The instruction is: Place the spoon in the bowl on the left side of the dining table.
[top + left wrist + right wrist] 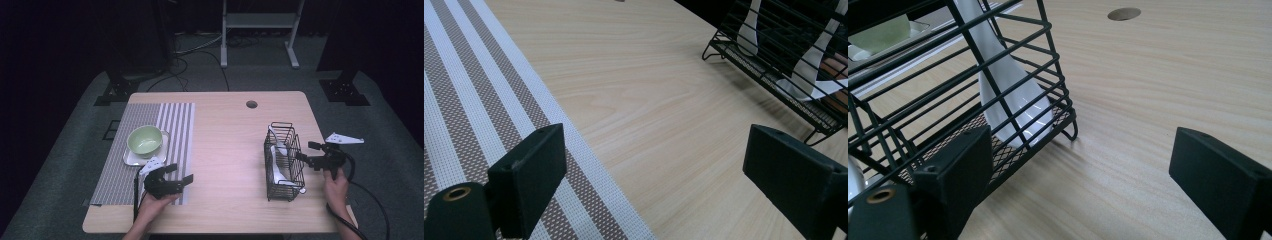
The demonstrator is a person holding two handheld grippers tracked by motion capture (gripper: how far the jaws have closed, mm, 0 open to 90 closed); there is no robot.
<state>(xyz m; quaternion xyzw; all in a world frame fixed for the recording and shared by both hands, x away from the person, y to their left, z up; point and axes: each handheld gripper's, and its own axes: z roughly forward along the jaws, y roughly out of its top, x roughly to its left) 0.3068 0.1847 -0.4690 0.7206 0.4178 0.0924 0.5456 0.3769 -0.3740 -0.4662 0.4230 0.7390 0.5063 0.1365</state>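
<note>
Nearest the person, the left hand-held gripper (172, 178) hovers low over the counter (225, 150) at the inner edge of the striped placemat (145, 150), its jaws spread wide and empty; in the left gripper view only bare wood and the mat's stripes lie between them, so it looks parked and ready rather than working. A little further out on the right, the right hand-held gripper (311, 155) is likewise released, gripping nothing, and is held level just beside the black wire basket (284, 160), one jaw close against the basket's side in the right gripper view. That position suggests it is lining up on the white spoons (1008, 85) that stand leaning inside the basket, handles up against the wires, bowls down on the mesh floor. The spoons probably lean that way so their handles can be taken from above. Further off on the left, the green bowl (145, 140) sits on a small white tray (131, 159) on the placemat, a likely place for a spoon to go. Beyond lies a round cable hole (251, 104) near the counter's far edge.
</note>
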